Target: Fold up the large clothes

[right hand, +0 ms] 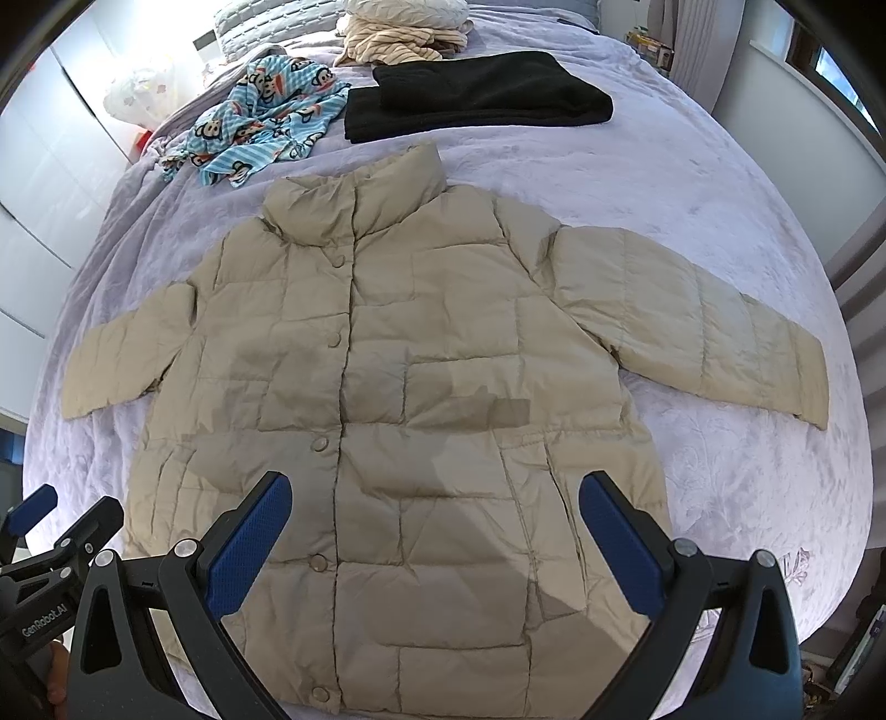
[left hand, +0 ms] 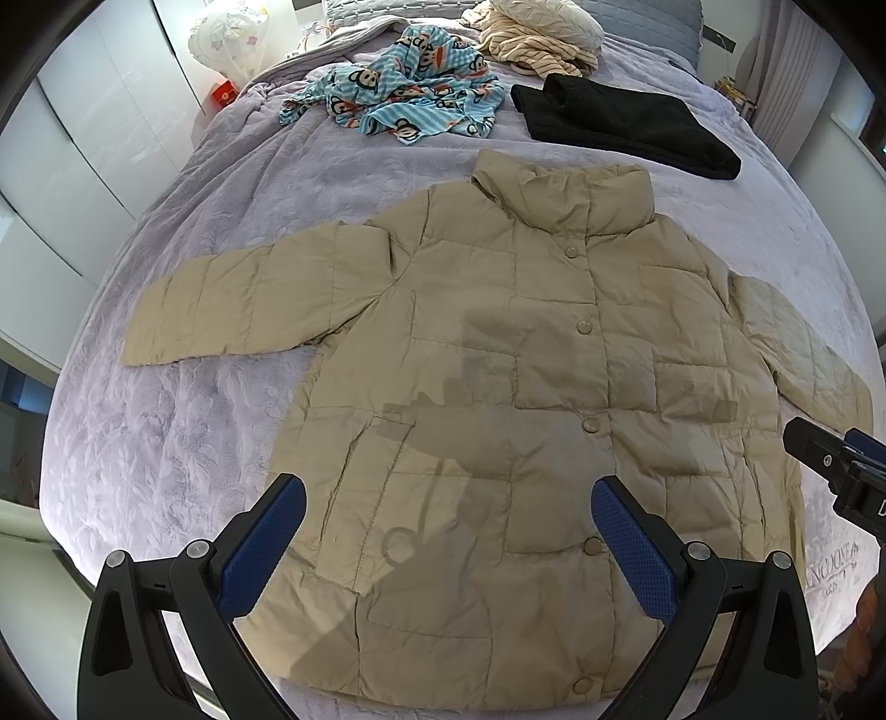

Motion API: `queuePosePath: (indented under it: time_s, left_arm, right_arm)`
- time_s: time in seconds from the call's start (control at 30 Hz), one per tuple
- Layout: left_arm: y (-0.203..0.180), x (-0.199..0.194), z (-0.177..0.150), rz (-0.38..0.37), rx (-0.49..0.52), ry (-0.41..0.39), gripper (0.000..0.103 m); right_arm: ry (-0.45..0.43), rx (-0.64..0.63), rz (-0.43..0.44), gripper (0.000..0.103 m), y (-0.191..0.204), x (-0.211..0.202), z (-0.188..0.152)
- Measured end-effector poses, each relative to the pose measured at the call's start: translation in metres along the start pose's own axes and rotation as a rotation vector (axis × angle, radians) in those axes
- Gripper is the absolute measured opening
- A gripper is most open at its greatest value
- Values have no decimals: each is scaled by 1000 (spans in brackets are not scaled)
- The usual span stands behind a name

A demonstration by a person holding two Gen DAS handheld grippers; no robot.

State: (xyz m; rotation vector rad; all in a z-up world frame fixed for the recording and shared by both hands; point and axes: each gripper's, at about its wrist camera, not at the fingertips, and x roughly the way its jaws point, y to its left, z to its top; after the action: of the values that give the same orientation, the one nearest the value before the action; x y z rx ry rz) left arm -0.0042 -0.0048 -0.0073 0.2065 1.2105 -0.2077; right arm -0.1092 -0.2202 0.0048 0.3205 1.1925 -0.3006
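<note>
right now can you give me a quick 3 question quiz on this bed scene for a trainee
1. True or false: the beige jacket lies spread flat, front up, with both sleeves out.
2. Which item lies nearest the jacket collar? A) black garment B) monkey-print cloth C) striped cream clothes
3. Fill in: the left gripper and right gripper are both ____.

Key: 1 true; 2 A; 3 open

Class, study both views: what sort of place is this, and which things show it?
Most likely a bedroom. A beige puffer jacket lies spread on a bed with a lilac quilted cover, pillows sit at its far end, and white wardrobe doors stand beside it.
</note>
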Motion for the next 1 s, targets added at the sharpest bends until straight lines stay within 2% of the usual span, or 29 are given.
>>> queuePosePath:
  time_s: [0.57,1.0]
  left_arm:
    - [-1,0,-1,1,1,4,103]
    - [4,6,1,-35,18,11,103]
  right_arm:
    - [6,2,3,103,-1,-1,2]
    - [11,13,-9,103,0,1,-3]
